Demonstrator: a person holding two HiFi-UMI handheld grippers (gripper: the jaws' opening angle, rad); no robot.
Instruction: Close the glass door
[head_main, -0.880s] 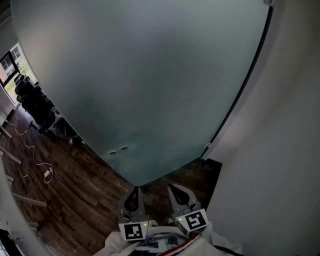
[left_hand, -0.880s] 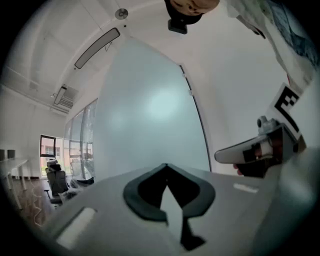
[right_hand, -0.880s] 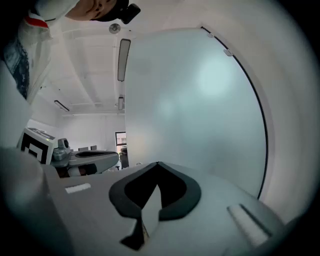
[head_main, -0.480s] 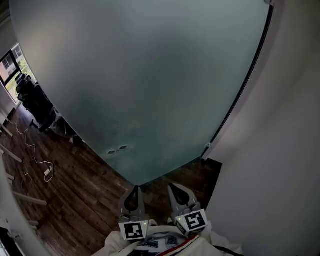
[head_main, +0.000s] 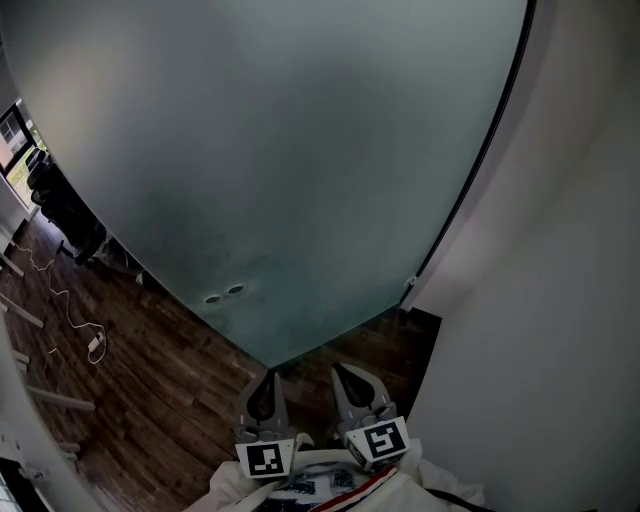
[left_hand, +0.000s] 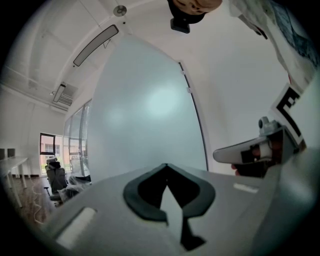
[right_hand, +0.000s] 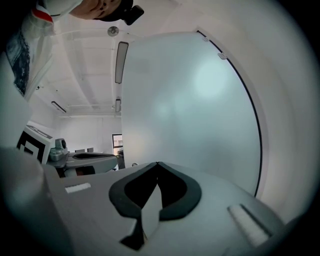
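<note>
A tall frosted glass door fills most of the head view, with two round fittings low on its left part. It also stands ahead in the left gripper view and the right gripper view. My left gripper and right gripper are side by side close to my body, just short of the door's bottom edge, not touching it. Both are shut and hold nothing, with the left jaws meeting at their tips and the right jaws likewise.
A dark frame strip runs down the door's right edge to a floor fitting, beside a white wall. At the left, past the door, are dark office chairs, a wooden floor and loose cables.
The door now covers more of the view's left side, and the gap showing the chairs and window has narrowed. The round fittings have shifted left. Both grippers stay shut in place.
</note>
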